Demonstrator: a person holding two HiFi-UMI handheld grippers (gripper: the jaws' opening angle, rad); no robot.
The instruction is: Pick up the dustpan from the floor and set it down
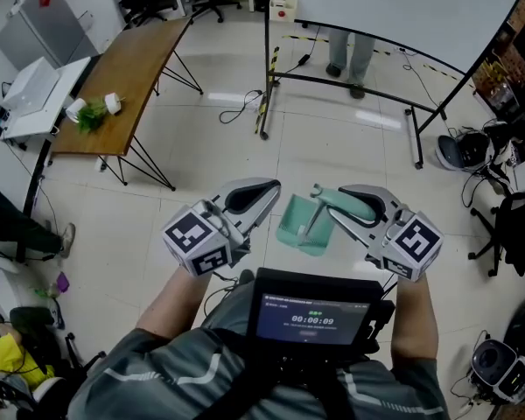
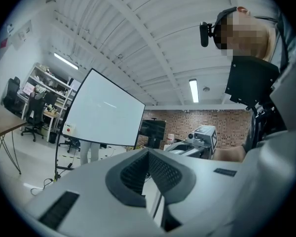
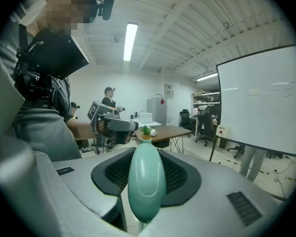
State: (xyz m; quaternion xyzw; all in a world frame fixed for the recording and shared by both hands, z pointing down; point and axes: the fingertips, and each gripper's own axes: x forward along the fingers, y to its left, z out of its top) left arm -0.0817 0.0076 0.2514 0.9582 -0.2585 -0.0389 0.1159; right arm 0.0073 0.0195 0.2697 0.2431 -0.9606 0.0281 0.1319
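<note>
My right gripper (image 1: pixel 337 206) is shut on the teal handle (image 3: pixel 146 186) of the dustpan (image 1: pixel 304 227). The pan hangs off the floor below the handle, between the two grippers, in front of my chest. In the right gripper view the handle stands upright between the dark pads and sticks out past the fingertips. My left gripper (image 1: pixel 272 187) is level beside it on the left, apart from the dustpan. Its jaws meet at the tips with nothing between them, as the left gripper view (image 2: pixel 148 152) also shows.
A wooden table (image 1: pixel 131 68) with a small plant stands at the far left, beside a white machine (image 1: pixel 31 94). A whiteboard on a stand (image 1: pixel 394 11) is ahead, with a person's legs (image 1: pixel 350 51) behind it. Cables and a helmet (image 1: pixel 462 150) lie at the right.
</note>
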